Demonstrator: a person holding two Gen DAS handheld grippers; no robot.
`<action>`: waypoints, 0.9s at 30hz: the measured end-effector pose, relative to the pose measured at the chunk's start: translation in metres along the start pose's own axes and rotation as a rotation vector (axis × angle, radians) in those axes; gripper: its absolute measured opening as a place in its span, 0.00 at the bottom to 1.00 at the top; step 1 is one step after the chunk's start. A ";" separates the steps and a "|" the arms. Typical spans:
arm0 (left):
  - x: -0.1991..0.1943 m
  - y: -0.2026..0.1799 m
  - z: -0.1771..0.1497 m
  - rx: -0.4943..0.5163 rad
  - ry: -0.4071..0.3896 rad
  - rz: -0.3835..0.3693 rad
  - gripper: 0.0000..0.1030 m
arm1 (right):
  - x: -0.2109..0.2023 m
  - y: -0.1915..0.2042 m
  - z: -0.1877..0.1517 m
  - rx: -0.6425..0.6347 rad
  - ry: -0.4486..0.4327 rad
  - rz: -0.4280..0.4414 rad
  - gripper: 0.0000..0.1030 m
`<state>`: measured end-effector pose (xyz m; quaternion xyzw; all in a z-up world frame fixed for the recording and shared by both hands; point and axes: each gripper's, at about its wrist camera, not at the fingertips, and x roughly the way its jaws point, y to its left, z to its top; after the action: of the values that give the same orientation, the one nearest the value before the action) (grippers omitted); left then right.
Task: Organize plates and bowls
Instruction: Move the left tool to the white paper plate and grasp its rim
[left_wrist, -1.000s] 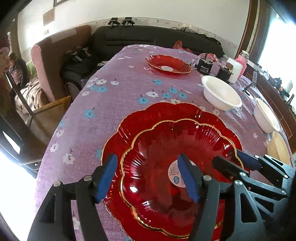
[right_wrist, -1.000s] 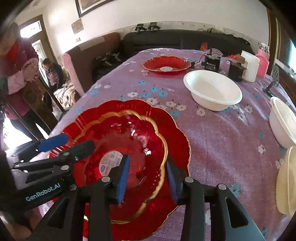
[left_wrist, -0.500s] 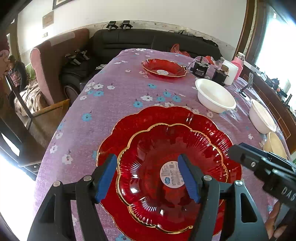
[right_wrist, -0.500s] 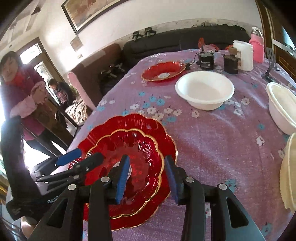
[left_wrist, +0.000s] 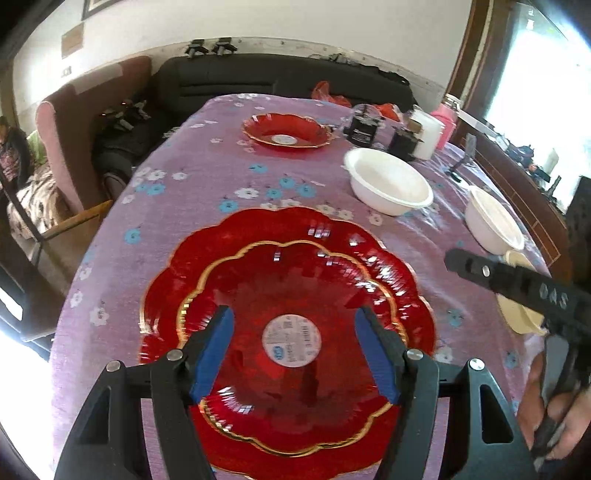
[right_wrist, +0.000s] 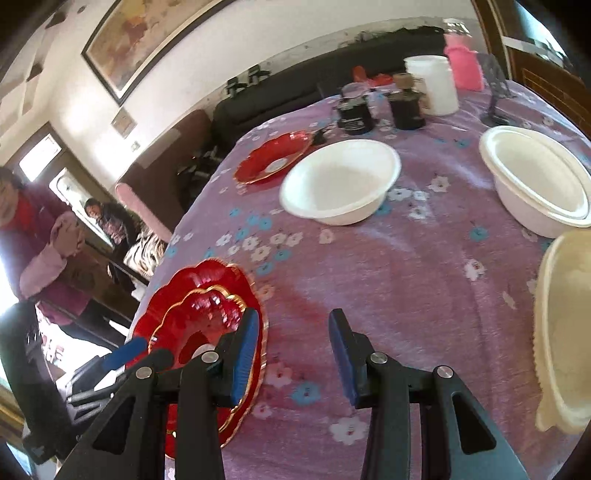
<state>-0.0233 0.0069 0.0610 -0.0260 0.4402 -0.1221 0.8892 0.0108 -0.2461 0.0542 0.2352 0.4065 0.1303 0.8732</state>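
Observation:
Two red scalloped plates are stacked near me: a smaller gold-rimmed plate (left_wrist: 291, 369) on a larger red plate (left_wrist: 258, 229). My left gripper (left_wrist: 294, 317) hovers open above the smaller plate, gripping nothing. My right gripper (right_wrist: 293, 321) is open over bare tablecloth, to the right of the red stack (right_wrist: 207, 295). A third red plate (right_wrist: 273, 158) lies far across the table. A single white bowl (right_wrist: 340, 184) sits mid-table. Nested white bowls (right_wrist: 535, 184) and a cream bowl (right_wrist: 565, 325) stand at the right.
The purple flowered tablecloth (right_wrist: 406, 277) covers the table. Black jars (right_wrist: 354, 110), a white container (right_wrist: 432, 85) and a pink bottle (right_wrist: 463, 62) crowd the far end. Two people (right_wrist: 33, 236) stand beyond the left table edge. A sofa and an armchair (left_wrist: 62, 147) lie beyond.
My right gripper has swung right, off the red stack and over bare cloth, rolling as it went. My left gripper has drawn back slightly, still open above the stack.

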 end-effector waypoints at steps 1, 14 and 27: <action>0.000 -0.002 0.001 0.005 0.004 -0.010 0.66 | -0.001 -0.004 0.004 0.010 0.000 -0.002 0.42; -0.005 -0.047 0.051 0.065 0.087 -0.163 0.65 | -0.001 -0.047 0.080 0.153 -0.061 -0.073 0.47; 0.087 -0.049 0.155 -0.034 0.163 -0.029 0.65 | 0.047 -0.085 0.093 0.260 -0.066 -0.025 0.45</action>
<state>0.1397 -0.0706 0.0956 -0.0376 0.5127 -0.1292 0.8480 0.1152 -0.3271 0.0320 0.3453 0.3941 0.0577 0.8498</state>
